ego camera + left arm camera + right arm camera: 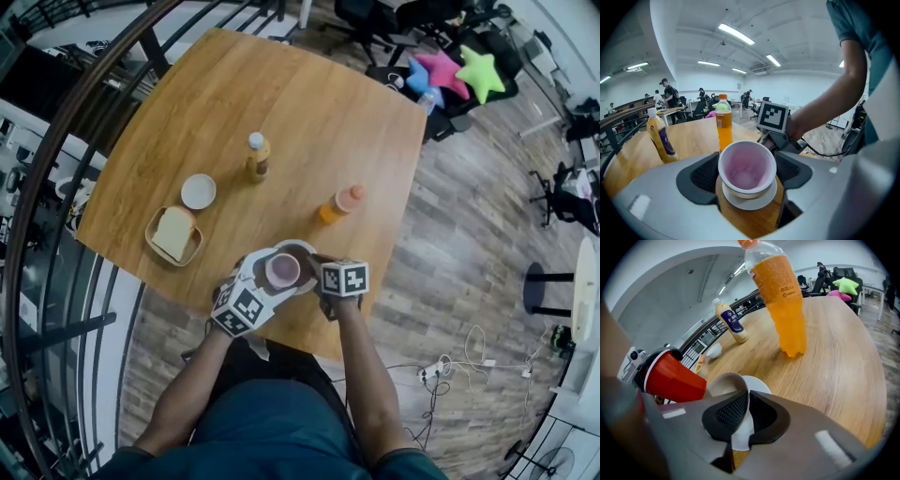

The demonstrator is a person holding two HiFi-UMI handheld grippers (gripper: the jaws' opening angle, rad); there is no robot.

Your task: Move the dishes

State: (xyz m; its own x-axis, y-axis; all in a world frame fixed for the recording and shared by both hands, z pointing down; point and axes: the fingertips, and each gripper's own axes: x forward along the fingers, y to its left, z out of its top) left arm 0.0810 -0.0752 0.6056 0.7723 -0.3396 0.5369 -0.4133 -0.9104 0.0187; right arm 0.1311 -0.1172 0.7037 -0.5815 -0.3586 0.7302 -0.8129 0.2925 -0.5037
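Currently L tongs clasp cup, R tongs pinch its wall, nr tabletop near edge; prob. light, brittle: grip body.

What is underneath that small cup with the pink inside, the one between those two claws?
A round white saucer lies under the pink-lined white cup, on the wooden table. Only the saucer's rim shows around the cup's base; the cup covers its middle.

In the right gripper view, the cap of the orange bottle is cut off at the top edge. The jaws cover much of the saucer and cup.
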